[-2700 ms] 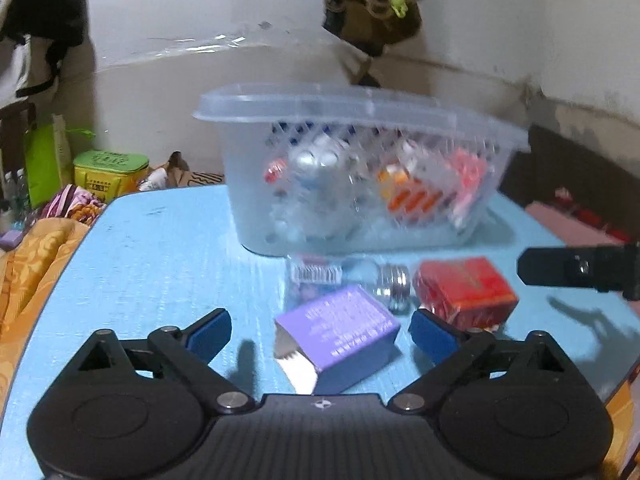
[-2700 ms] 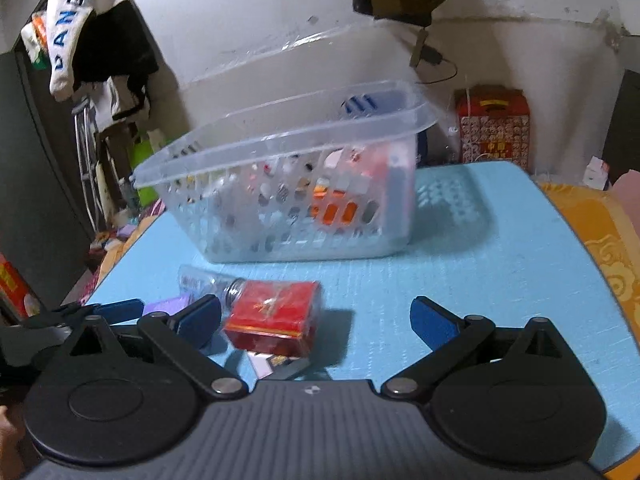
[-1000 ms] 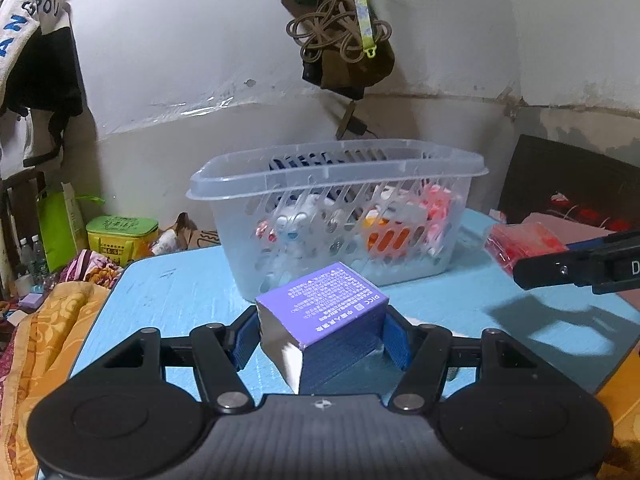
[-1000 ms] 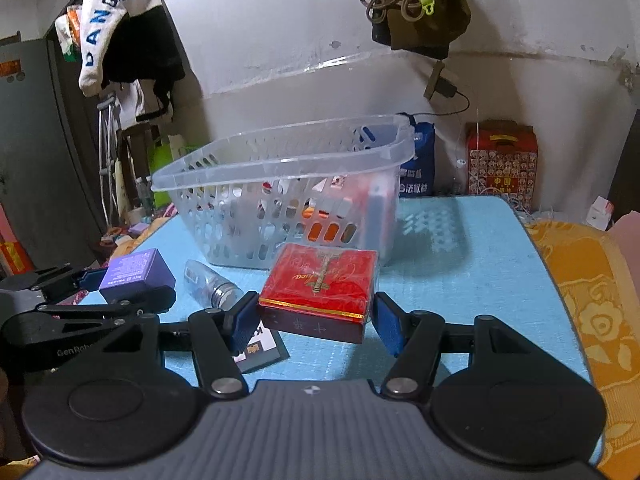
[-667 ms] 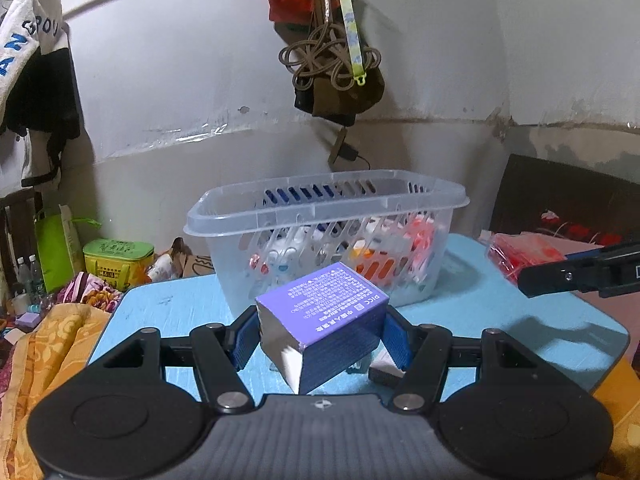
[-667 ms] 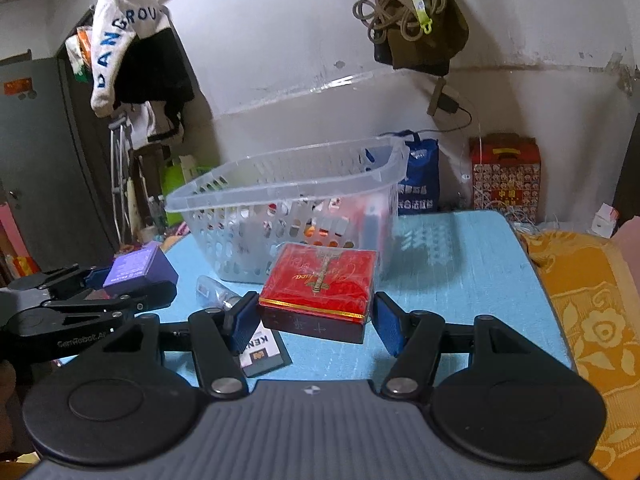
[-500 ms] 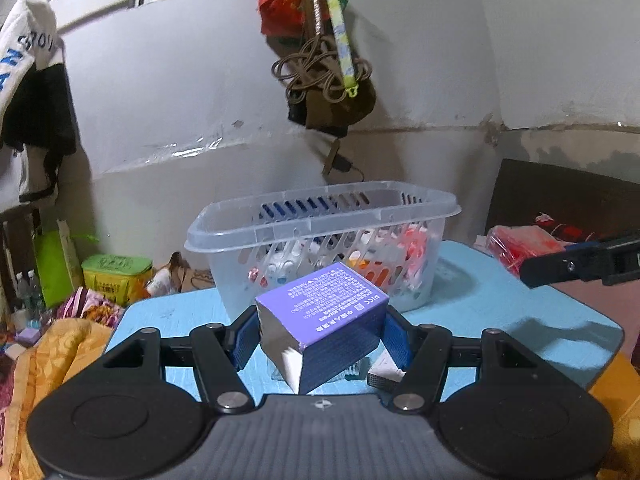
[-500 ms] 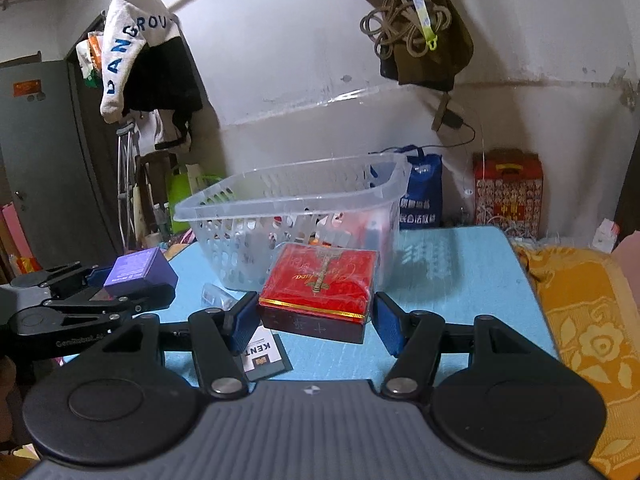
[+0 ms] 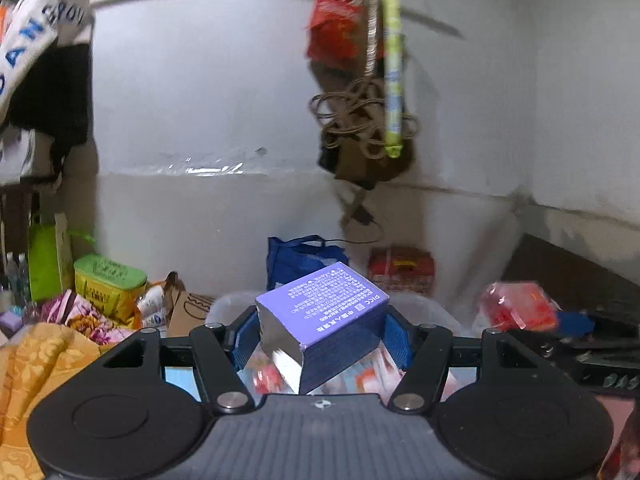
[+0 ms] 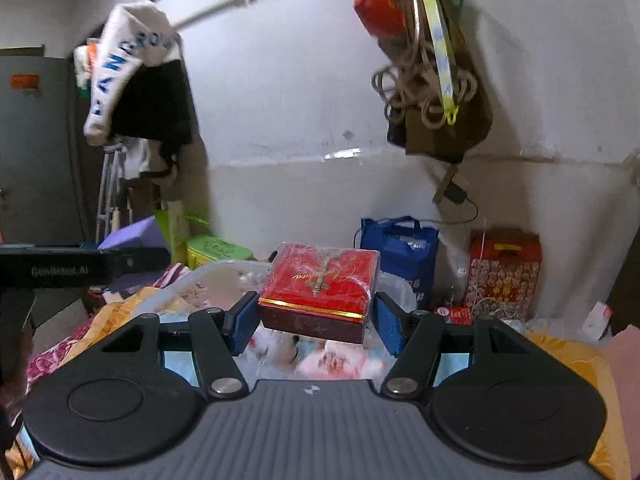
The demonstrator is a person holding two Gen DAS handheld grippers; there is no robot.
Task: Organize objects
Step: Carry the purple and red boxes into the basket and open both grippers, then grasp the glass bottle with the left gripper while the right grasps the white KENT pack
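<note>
Left tongs [image 9: 322,338]: closed on the purple box [image 9: 324,312], blue pads pressed to both its sides; box tilted, held in the air.
Right tongs [image 10: 316,318]: clamped on the red box [image 10: 320,290], pads on its left and right ends; box level, lifted.
Basket [image 10: 224,272]: clear plastic, just below both boxes, packets inside.
Far side: blue bag [image 10: 400,252] against the wall, red carton [image 10: 506,272] to its right.
</note>
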